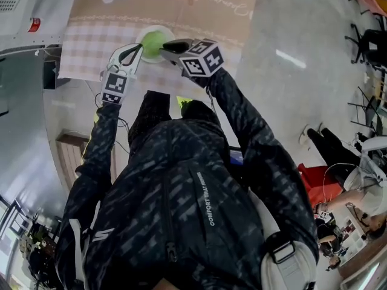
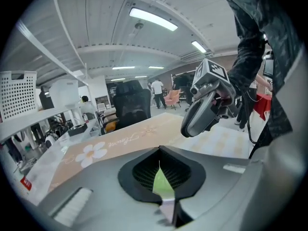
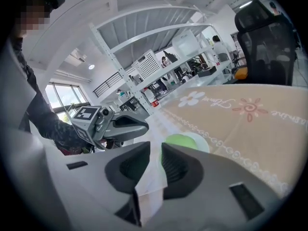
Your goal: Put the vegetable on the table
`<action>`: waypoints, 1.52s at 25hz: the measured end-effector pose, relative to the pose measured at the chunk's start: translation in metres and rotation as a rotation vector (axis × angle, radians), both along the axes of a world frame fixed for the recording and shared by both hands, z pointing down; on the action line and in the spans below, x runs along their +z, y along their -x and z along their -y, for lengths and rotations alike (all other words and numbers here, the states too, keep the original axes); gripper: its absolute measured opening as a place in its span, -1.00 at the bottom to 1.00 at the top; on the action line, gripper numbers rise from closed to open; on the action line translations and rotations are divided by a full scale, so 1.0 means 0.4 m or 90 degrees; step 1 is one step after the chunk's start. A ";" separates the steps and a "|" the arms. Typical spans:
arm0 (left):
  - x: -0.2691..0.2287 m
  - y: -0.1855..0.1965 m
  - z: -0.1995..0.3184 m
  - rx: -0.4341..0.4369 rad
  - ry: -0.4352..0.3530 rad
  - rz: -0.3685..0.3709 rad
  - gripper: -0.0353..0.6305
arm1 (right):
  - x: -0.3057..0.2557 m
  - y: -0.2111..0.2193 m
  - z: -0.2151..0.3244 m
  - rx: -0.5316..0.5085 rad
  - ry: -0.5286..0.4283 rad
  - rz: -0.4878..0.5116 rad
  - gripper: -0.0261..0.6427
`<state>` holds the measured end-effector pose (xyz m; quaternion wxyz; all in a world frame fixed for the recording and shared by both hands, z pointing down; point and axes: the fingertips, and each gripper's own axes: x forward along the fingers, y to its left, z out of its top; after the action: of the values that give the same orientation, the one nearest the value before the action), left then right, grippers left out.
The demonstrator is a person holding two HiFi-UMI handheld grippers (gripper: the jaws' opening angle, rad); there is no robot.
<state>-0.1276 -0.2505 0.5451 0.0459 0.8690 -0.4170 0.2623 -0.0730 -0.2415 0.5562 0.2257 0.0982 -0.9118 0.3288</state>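
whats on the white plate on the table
A green vegetable sits on the white plate, filling most of it. Whatever lies beneath the vegetable is covered and can't be seen.

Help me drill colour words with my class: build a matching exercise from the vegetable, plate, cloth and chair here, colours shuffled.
Things:
1. vegetable
2. plate
3. cloth
4. chair

Colours:
a. beige
b. green
c. black
d. white

Pairs: 1-b, 2-d, 3-a, 4-c
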 end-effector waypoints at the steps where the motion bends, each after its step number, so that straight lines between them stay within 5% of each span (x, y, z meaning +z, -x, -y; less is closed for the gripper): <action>1: -0.006 -0.002 -0.016 -0.005 0.005 -0.004 -0.89 | -0.007 -0.007 -0.010 -0.002 -0.001 0.002 -0.78; 15: -0.106 -0.042 -0.176 -0.107 0.038 -0.101 -0.89 | -0.072 -0.060 -0.129 -0.054 -0.014 0.026 -0.92; 38: -0.080 -0.134 -0.376 -0.084 0.050 -0.187 -0.89 | -0.044 -0.096 -0.325 -0.064 -0.008 -0.012 -0.93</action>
<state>-0.0738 -0.1003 0.5130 0.1573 0.8661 -0.4518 0.1447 -0.0348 -0.1114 0.5387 0.2496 0.0568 -0.9154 0.3105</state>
